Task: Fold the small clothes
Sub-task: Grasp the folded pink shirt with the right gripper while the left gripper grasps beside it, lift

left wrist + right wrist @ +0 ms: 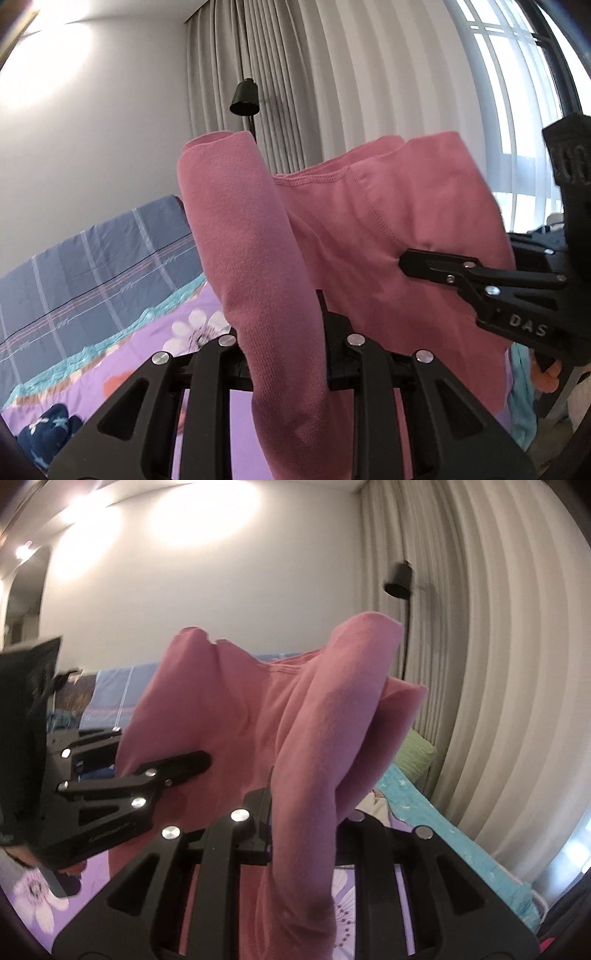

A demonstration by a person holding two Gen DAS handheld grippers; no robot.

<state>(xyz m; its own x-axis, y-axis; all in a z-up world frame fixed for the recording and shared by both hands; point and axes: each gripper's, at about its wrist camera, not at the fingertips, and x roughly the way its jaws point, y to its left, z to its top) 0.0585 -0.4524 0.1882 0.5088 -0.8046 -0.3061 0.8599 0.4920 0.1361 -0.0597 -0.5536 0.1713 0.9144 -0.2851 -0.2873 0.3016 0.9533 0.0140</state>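
A pink knit garment (369,229) hangs in the air above the bed, held up by both grippers. In the left wrist view my left gripper (284,321) is shut on a rolled fold of it that drapes down between the fingers. My right gripper (403,261) comes in from the right and pinches the cloth's other side. In the right wrist view the right gripper (306,801) is shut on a thick fold of the pink garment (229,709), which hides its right finger. The left gripper (206,759) grips the fabric at the left.
Below lies a bed with a purple floral sheet (147,354) and a blue plaid quilt (92,266). A dark blue star-print garment (48,430) lies at lower left. A black floor lamp (398,579), grey curtains (498,664), a green pillow (415,755) and a teal blanket (447,827) stand behind.
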